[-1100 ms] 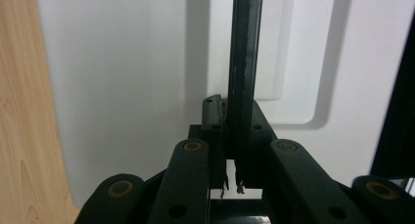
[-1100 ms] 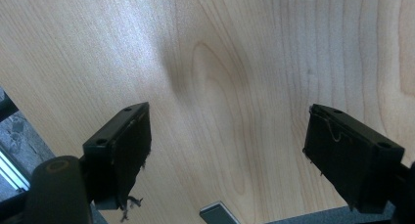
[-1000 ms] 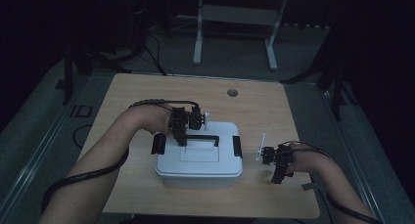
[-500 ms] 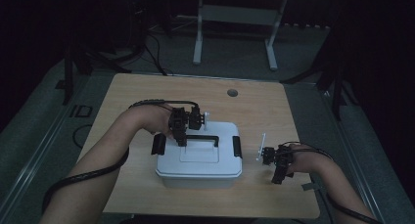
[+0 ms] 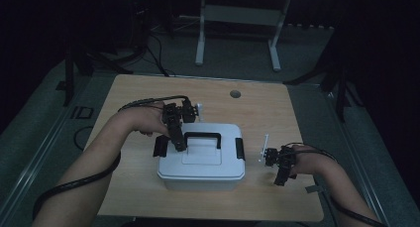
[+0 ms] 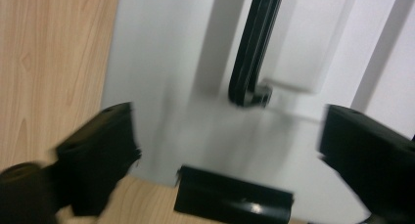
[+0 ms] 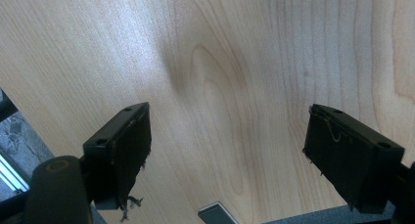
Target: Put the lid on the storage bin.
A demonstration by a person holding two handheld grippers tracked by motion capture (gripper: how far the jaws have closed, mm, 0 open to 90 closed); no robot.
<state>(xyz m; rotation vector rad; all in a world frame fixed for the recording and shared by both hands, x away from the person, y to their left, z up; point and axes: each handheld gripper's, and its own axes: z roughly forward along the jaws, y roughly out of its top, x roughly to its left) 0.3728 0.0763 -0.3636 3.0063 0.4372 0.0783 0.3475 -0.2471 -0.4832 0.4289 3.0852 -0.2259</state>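
A white lidded box with a black carry handle and black side latches sits mid-table. My left gripper hangs over the lid's left part, next to the left latch. Its jaws have just been opening and now stand wide apart. In the left gripper view that gripper is open above the lid, with the latch low between the jaws, untouched, and the handle beyond. My right gripper rests right of the box. It is open over bare wood.
The wooden table has a round cable hole near its far edge. A small grey tag lies by the right forearm, near the front right corner. Cables trail from both grippers. A white desk frame stands on the floor behind.
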